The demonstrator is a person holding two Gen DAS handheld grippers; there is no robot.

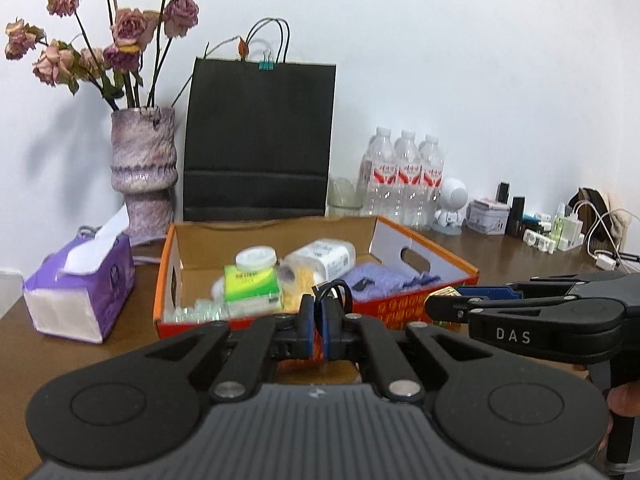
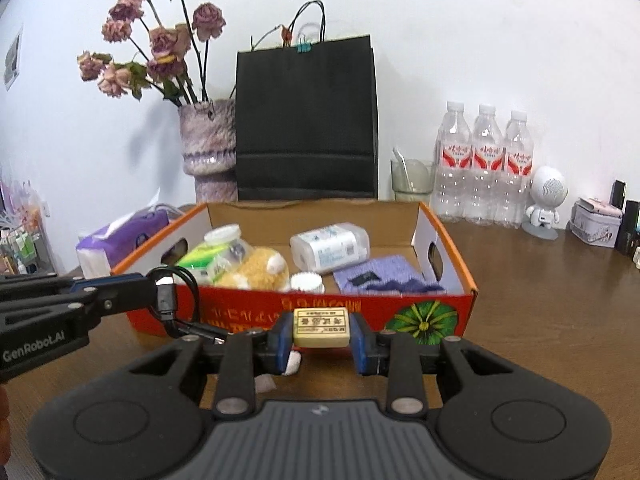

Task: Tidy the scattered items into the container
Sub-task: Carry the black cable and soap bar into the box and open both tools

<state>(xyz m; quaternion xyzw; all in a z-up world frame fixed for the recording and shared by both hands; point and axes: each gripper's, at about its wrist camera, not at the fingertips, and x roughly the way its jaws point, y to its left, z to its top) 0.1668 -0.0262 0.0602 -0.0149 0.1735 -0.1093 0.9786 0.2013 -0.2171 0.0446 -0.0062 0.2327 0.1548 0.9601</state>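
While right claw [image 2: 322, 334] clamps eraser [image 2: 320, 327] crosswise, long axis level, left claw [image 1: 318, 320] pinches seemingly looped cable [image 1: 334, 292].

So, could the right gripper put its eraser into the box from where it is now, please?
Probably yes. The right gripper holds the eraser just before the box's near wall. The box is open-topped, and there is bare floor behind the purple cloth; it would need to clear the wall.
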